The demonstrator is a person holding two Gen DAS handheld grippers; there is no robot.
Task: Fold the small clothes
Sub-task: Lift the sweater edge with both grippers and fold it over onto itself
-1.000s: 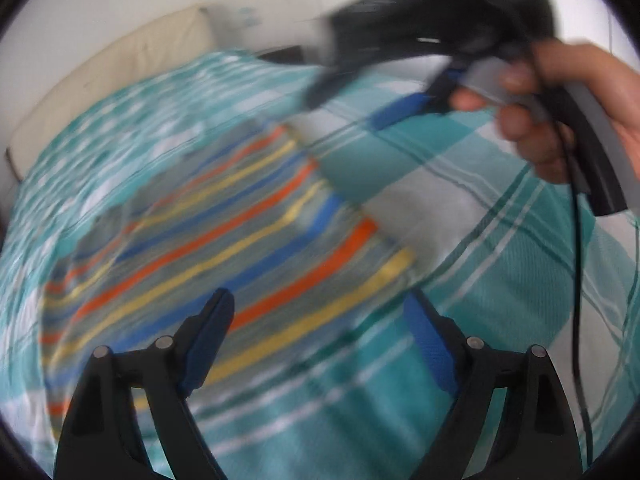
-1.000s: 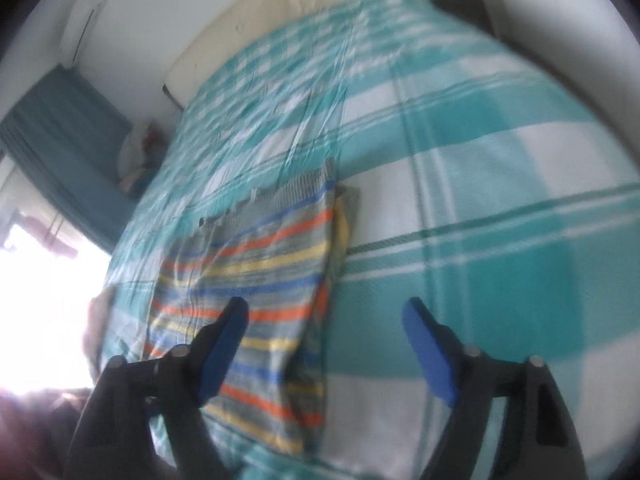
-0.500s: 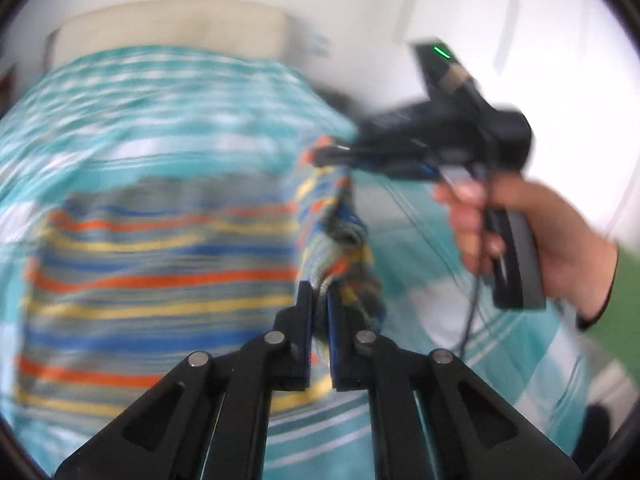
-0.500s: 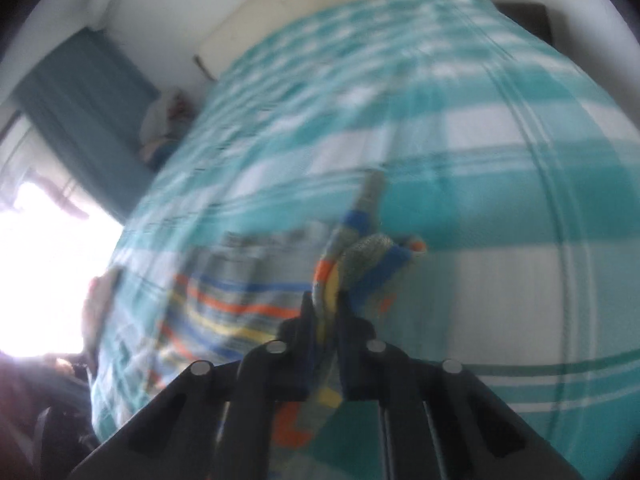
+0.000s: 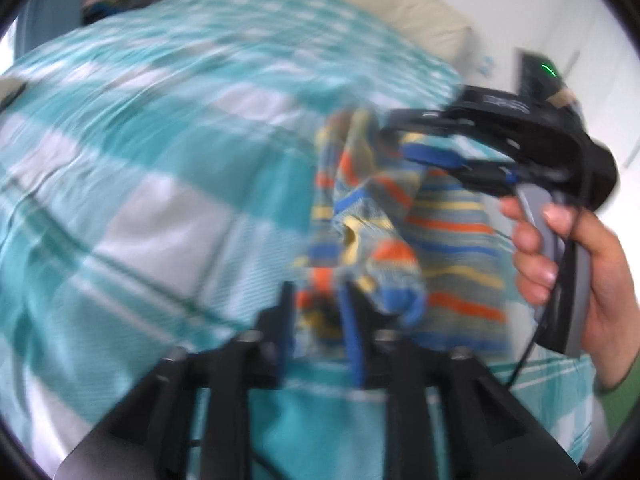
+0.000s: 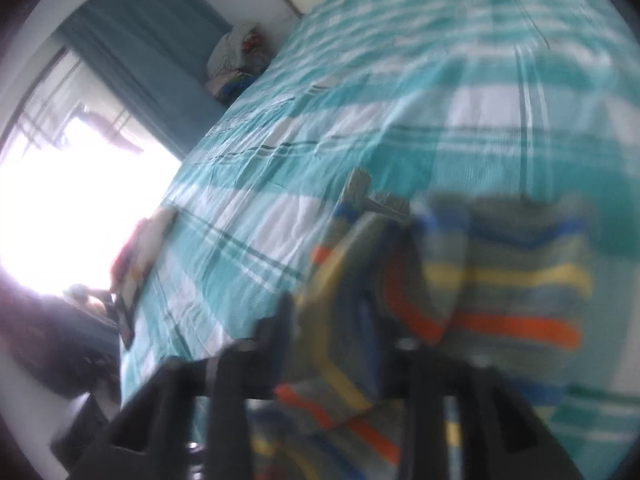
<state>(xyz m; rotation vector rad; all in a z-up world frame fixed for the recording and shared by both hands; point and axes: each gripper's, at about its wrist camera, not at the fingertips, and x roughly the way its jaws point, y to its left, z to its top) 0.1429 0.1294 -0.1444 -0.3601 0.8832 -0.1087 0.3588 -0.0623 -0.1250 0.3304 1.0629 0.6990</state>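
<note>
The striped garment (image 5: 404,240), grey with orange, yellow and blue bands, lies bunched on the teal checked bedspread (image 5: 140,152). My left gripper (image 5: 318,312) is shut on a fold of it at its near edge. My right gripper (image 5: 404,140), seen in the left wrist view with the hand on its handle, grips the far side of the garment. In the right wrist view my right gripper (image 6: 334,320) is closed on a thick fold of the garment (image 6: 500,292), part of which lies doubled over to the right. Both views are blurred.
A cream pillow (image 5: 420,20) lies at the head of the bed. A pile of clothes (image 6: 236,64) sits by the teal curtain (image 6: 152,48) and bright window. A flat dark object (image 6: 132,276) lies near the bed's left edge.
Both grippers were open over the flat garment, then shut on its edge. Since then they have carried the held edge across, so the garment is doubled over and bunched.
</note>
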